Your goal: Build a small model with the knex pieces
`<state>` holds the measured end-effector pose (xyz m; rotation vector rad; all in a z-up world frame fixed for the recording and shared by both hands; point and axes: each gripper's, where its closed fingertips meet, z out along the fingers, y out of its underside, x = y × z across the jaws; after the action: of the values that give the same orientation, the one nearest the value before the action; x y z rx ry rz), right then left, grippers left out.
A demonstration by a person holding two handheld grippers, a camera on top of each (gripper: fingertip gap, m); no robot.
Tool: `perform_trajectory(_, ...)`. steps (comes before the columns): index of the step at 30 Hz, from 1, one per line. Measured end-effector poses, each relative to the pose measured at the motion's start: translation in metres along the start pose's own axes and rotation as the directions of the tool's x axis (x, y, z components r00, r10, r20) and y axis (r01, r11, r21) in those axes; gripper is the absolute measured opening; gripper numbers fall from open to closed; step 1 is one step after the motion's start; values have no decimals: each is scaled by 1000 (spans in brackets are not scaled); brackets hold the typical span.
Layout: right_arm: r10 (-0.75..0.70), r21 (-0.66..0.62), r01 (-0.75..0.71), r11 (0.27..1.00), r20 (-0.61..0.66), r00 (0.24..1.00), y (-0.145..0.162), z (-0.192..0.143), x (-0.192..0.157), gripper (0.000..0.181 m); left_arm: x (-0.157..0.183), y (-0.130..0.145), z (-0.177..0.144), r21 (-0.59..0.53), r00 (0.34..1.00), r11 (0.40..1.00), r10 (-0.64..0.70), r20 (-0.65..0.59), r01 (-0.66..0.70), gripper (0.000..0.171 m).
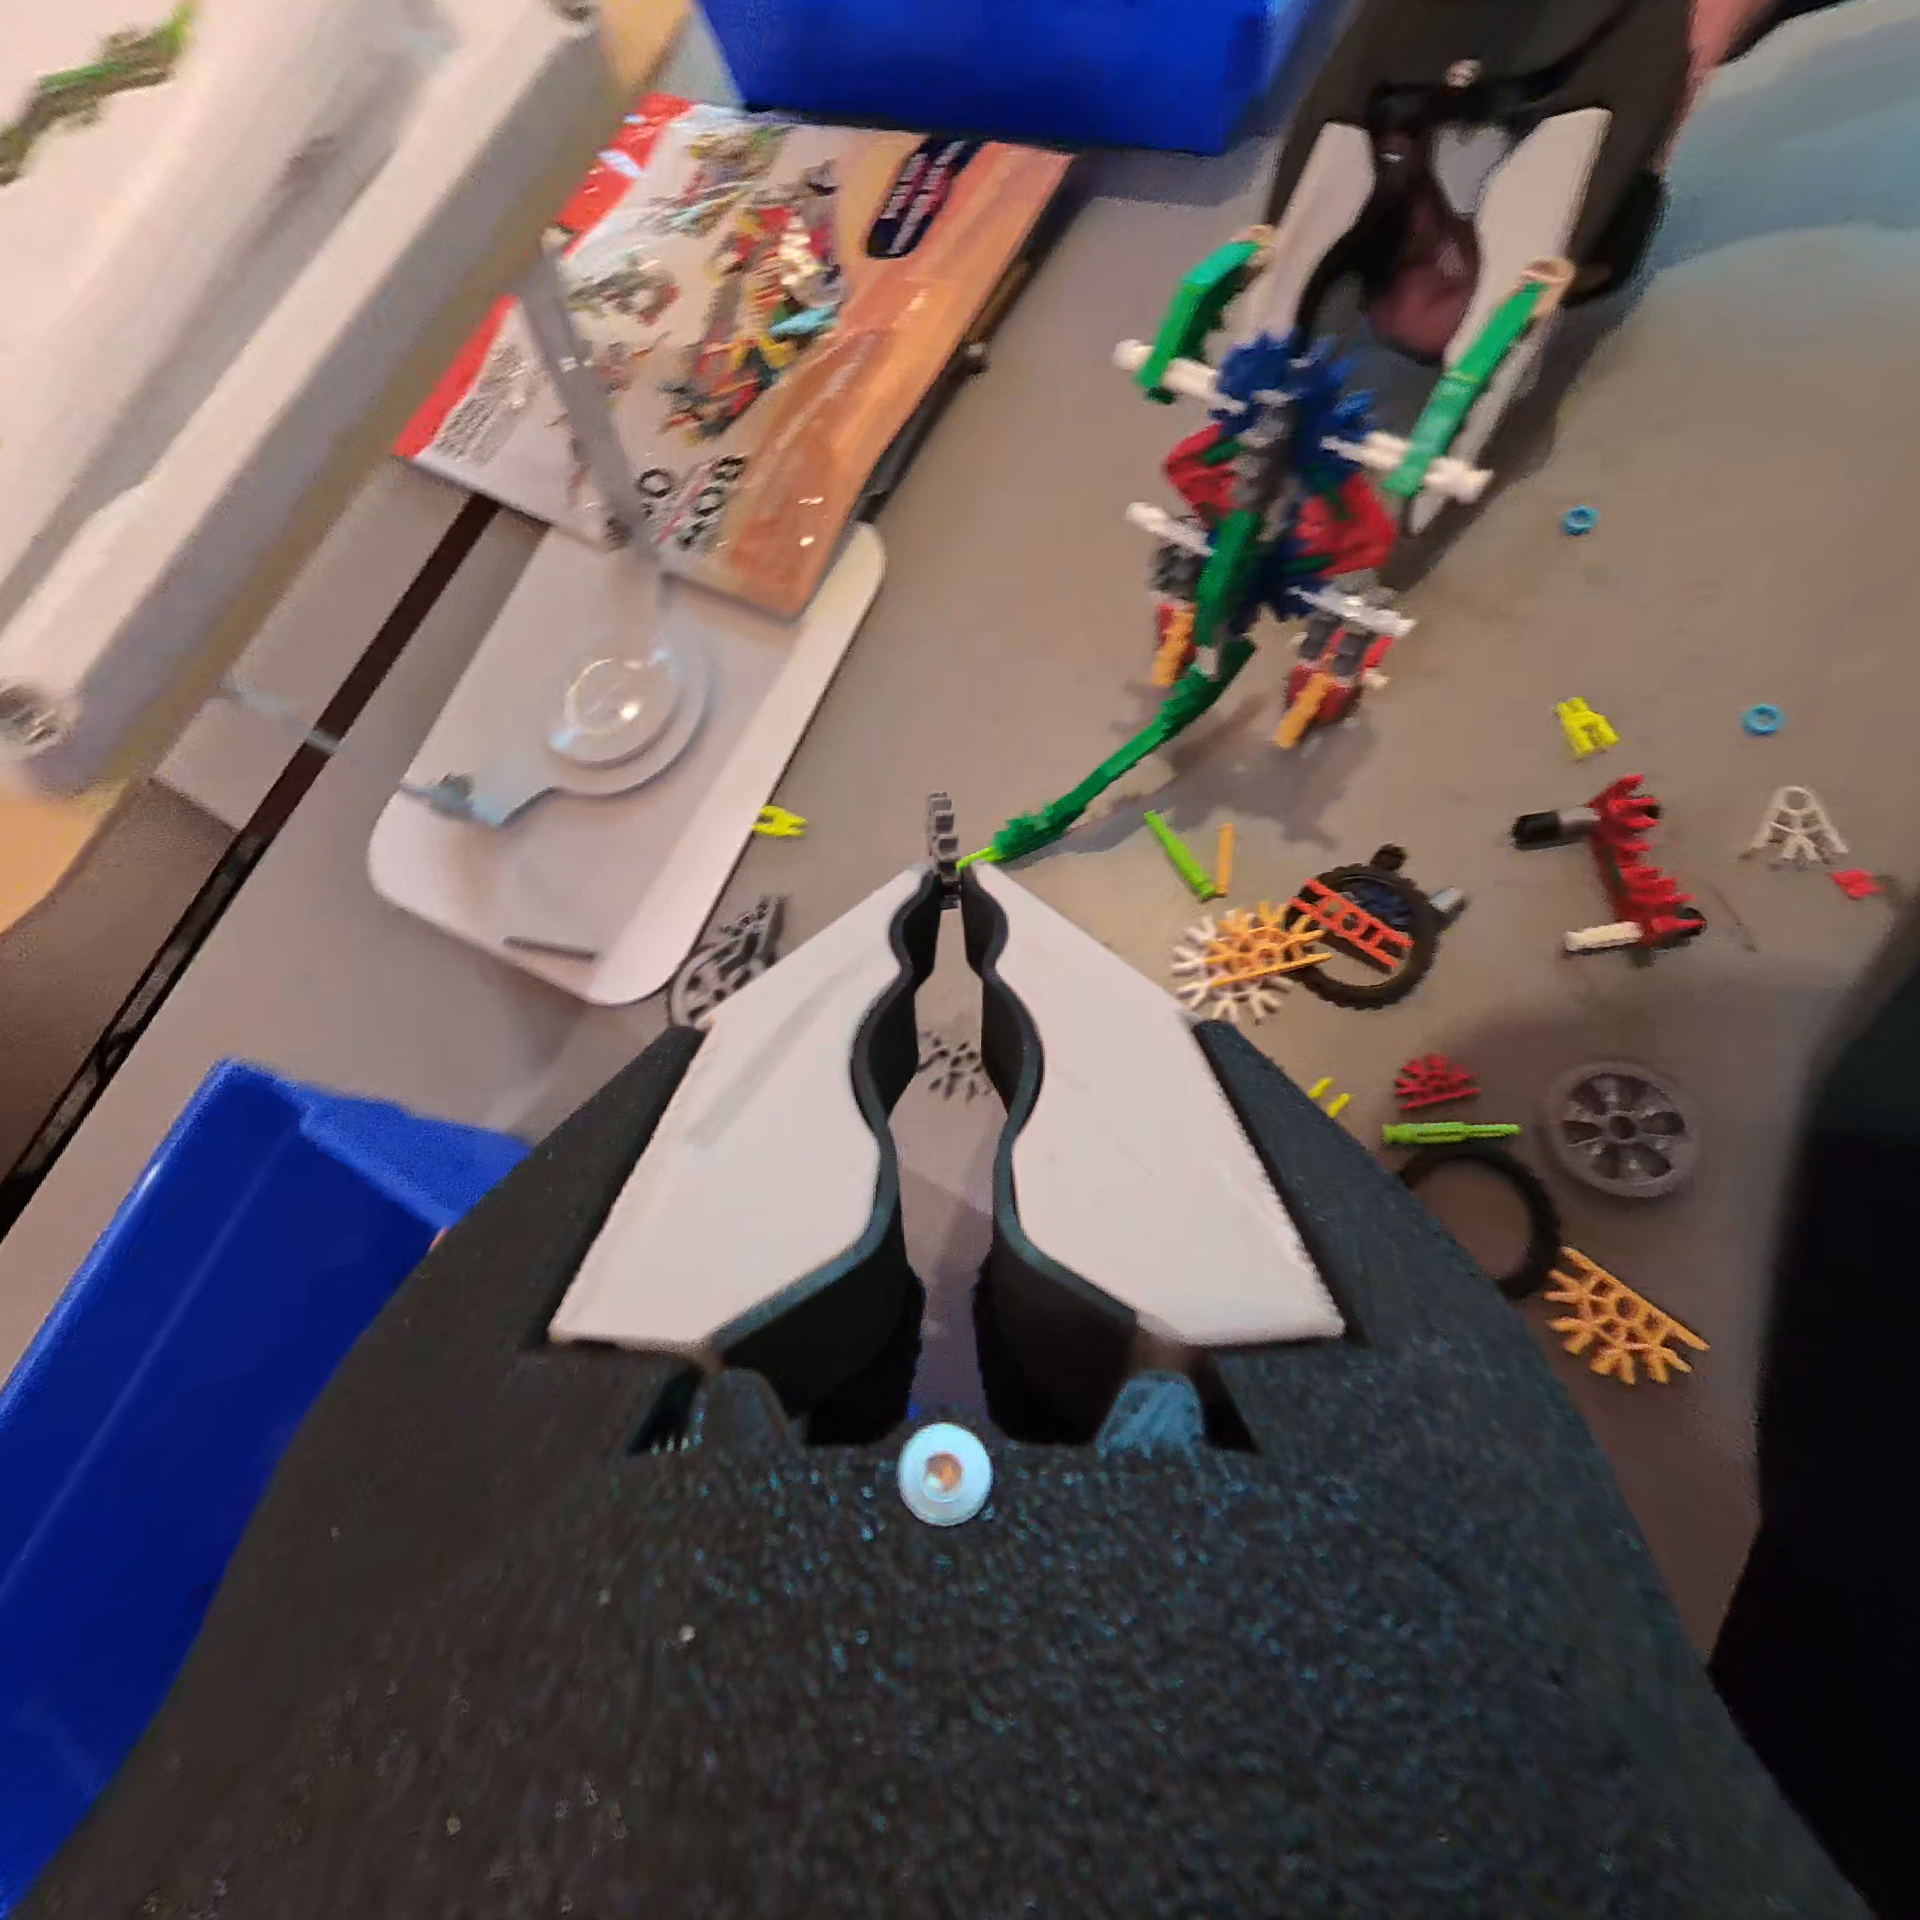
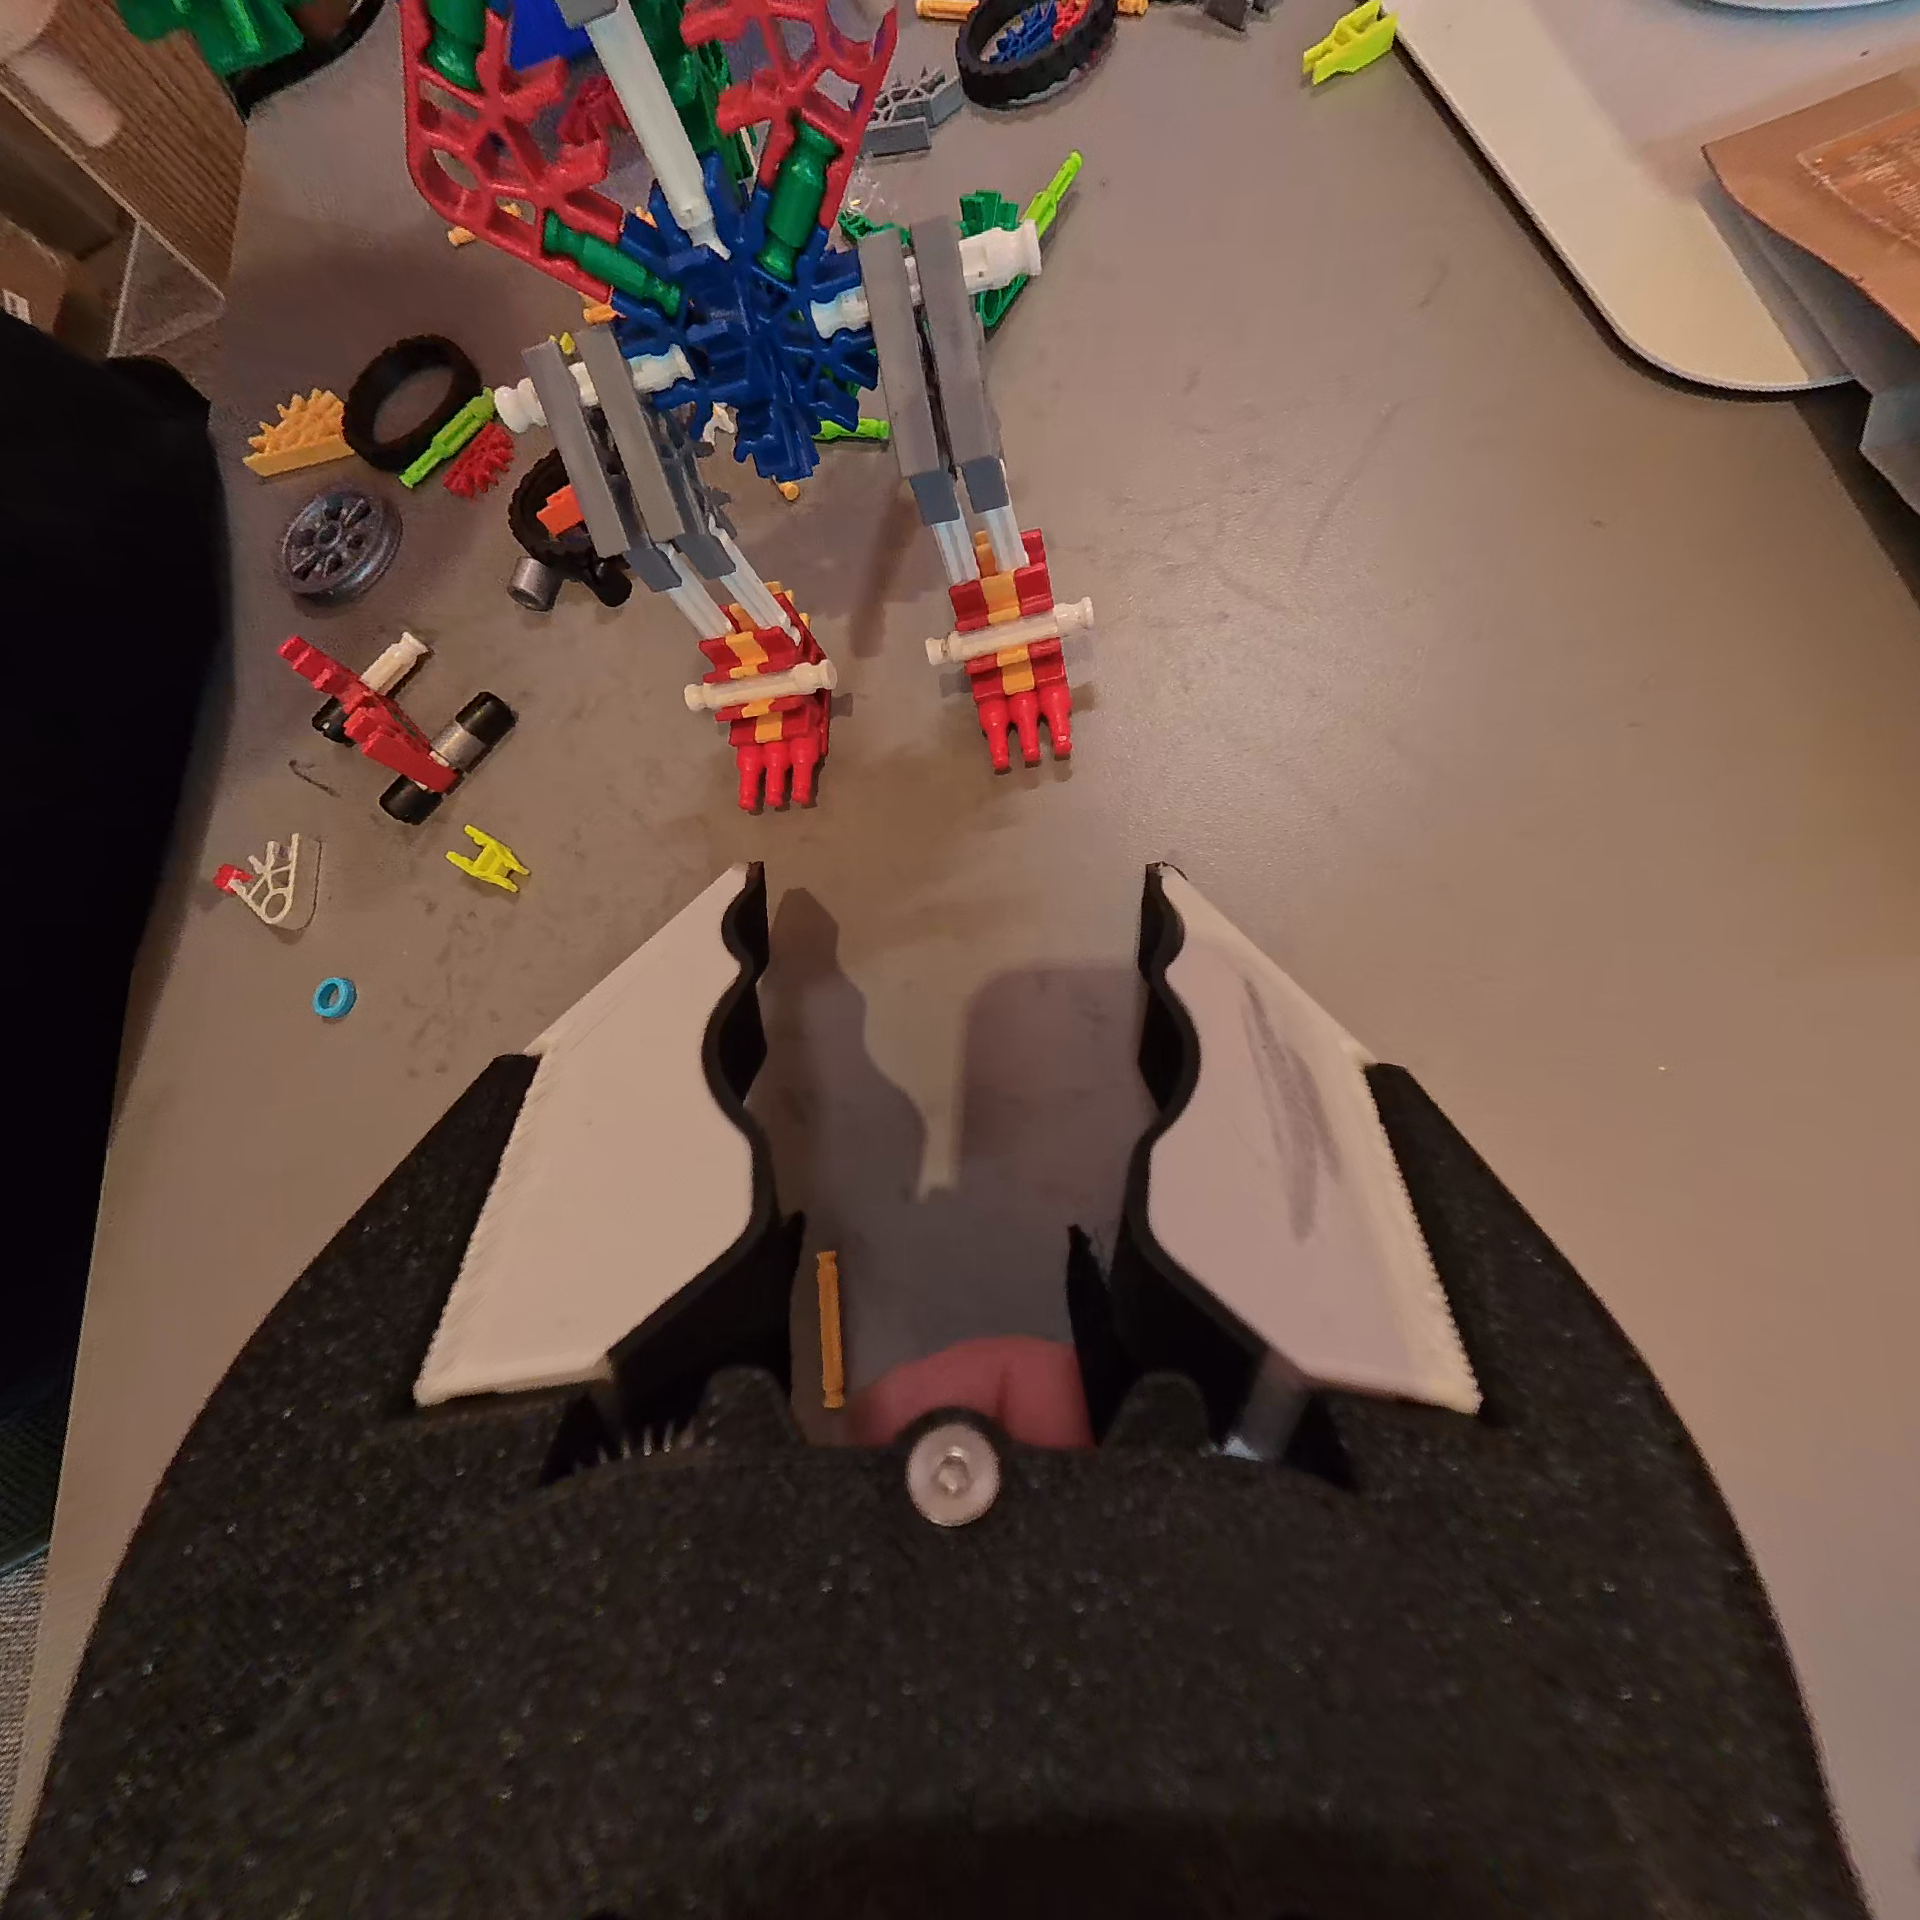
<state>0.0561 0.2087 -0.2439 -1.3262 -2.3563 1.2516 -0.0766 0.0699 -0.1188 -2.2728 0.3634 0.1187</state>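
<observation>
Now left hand-held gripper point(image 1: 948, 883) pinches a small, toothed grey piece point(image 1: 941, 831).

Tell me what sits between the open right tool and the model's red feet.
Nothing visible: bare grey table lies between the open right tool and the model's red feet. The loose yellow clip sits off to the side.

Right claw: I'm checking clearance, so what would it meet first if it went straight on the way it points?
Probably the red feet of the toy model. The right claw is open, with bare grey table before them; depth is unclear.
</observation>
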Motion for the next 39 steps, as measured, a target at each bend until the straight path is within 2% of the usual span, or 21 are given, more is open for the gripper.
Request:
perform_trajectory(3, 1, 0, -1, 1000, 1, 1000, 0, 0, 0, 72, 28, -4, 13, -9, 997, 999, 34, -76, -35, 2)
perform_trajectory(5, 1, 1, -1, 1000, 1, 1000, 0, 0, 0, 72, 41, 3, 23, -42, 992, 998, 37, -118, -43, 2)
perform_trajectory(10, 3, 1, -3, 1000, 2, 1000, 0, 0, 0, 71, 55, 26, 39, -127, 985, 984, 106, -137, -123, 2)
perform_trajectory(14, 4, 1, -4, 1000, 4, 1000, 0, 0, 0, 71, 61, 44, 50, -211, 967, 946, 224, -118, -245, 2)
perform_trajectory(17, 3, 1, -3, 1000, 3, 1000, 0, 0, 0, 71, 67, 51, 54, -236, 956, 929, 260, -135, -286, 2)
perform_trajectory(30, 5, 2, -5, 1000, 4, 1000, 0, 0, 0, 71, 73, 64, 58, -286, 941, 898, 301, -152, -334, 6)
perform_trajectory(39, 4, 1, -4, 1000, 3, 1000, 0, 0, 0, 71, 72, 57, 56, -257, 950, 917, 273, -150, -304, 12)
